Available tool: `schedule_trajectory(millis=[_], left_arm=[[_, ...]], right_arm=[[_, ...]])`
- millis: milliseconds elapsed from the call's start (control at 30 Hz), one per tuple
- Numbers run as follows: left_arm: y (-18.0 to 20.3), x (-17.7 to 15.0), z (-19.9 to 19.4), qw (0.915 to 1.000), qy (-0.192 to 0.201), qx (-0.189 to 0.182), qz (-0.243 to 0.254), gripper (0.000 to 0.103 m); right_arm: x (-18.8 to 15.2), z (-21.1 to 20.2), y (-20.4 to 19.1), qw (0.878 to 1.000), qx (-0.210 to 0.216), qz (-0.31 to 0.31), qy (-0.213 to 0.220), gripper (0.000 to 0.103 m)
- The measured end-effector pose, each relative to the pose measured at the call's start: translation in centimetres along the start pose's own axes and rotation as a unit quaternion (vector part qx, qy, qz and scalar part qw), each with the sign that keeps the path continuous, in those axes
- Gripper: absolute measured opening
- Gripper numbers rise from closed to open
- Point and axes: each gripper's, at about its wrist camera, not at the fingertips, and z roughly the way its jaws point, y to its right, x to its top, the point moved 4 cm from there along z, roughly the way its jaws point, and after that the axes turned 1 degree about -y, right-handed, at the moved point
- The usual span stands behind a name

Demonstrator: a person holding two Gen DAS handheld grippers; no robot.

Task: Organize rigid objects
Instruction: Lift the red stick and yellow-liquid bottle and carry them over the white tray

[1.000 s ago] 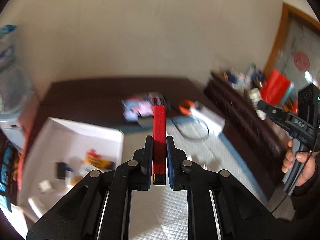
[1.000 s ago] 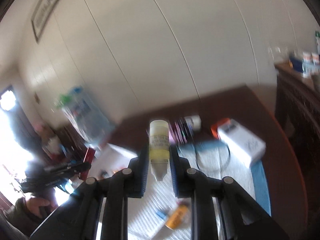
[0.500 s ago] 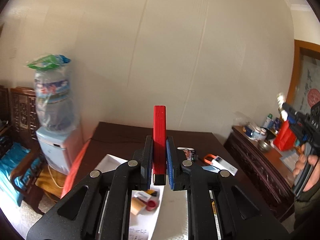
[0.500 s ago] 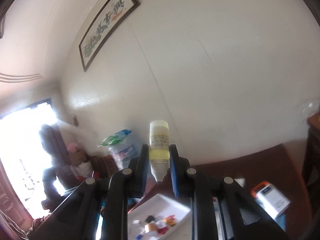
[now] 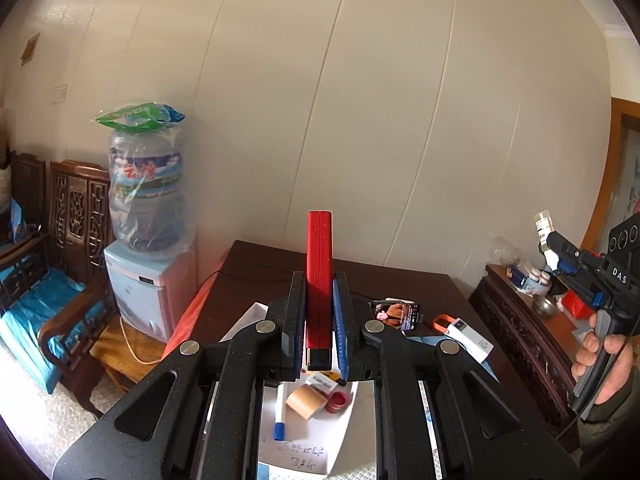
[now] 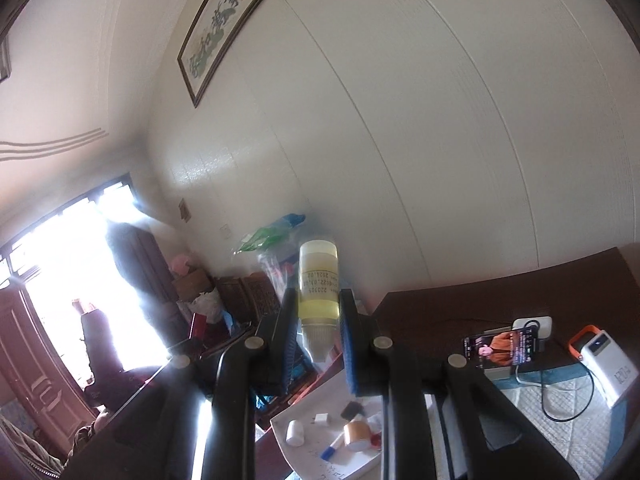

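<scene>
Both grippers are raised above the dark brown wooden table (image 5: pixel 400 284) and each one carries something. Left gripper (image 5: pixel 319 320): its 2 jaws are closed tight on a flat red rectangular plastic case with a black end (image 5: pixel 319 276), which stands upright between the blue pads (image 5: pixel 340 320) and rises well above them. Right gripper (image 6: pixel 319 332): its jaws are pressed on a small clear plastic bottle of pale yellow liquid (image 6: pixel 319 280) – the white ribbed cap points down toward the camera and the printed label faces out. In the left wrist view the right gripper is at the far right, held by a hand (image 5: pixel 600 364), with the bottle at its tip. Below the grippers a shallow white cardboard tray (image 6: pixel 308 456) lies on the table near its edge; it contains a tan roll of tape (image 5: pixel 306 400), a small round red lid (image 5: pixel 337 401), a white marker with a blue cap (image 5: pixel 279 420) and some small white pieces. Farther right on the table are a phone with a lit screen (image 6: pixel 500 348) and a white power bank with an orange end (image 6: pixel 604 364), lying on a white quilted mat (image 6: pixel 568 420).
</scene>
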Motion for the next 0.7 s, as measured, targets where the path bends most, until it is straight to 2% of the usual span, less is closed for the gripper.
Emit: schedule_trajectory(millis=[167,300,367,433,533,700], left_arm=[[-0.5,0.6,-0.3,0.9999,0.009,0.000,-0.005,0.012],[-0.9,1.5,-0.8,0.9997,0.023,0.000,-0.005,0.012],[-1.0,1.7,-0.7,0.9997,0.023,0.001,-0.004,0.012],[-1.3,1.6,-0.4,0.9998,0.020,0.001,-0.006,0.012],[-1.9,1.3,0.6,0.9999,0.009,0.003,-0.011,0.012],[-2.7,0.3,3.0,0.9996,-0.018,0.006,-0.021,0.012]], right_arm=[[1.3,0.1,-0.4,1.000,0.007,-0.015,0.002,0.019],[3.4,0.3,-2.0,0.999,0.018,-0.040,0.026,0.019],[3.8,0.5,-2.6,0.998,0.023,-0.036,0.043,0.019],[3.4,1.2,-2.8,0.998,0.027,-0.035,0.040,0.019],[2.1,3.1,-2.6,0.999,0.027,-0.028,0.016,0.019],[-0.9,7.5,-1.0,0.998,0.018,-0.007,-0.053,0.019]])
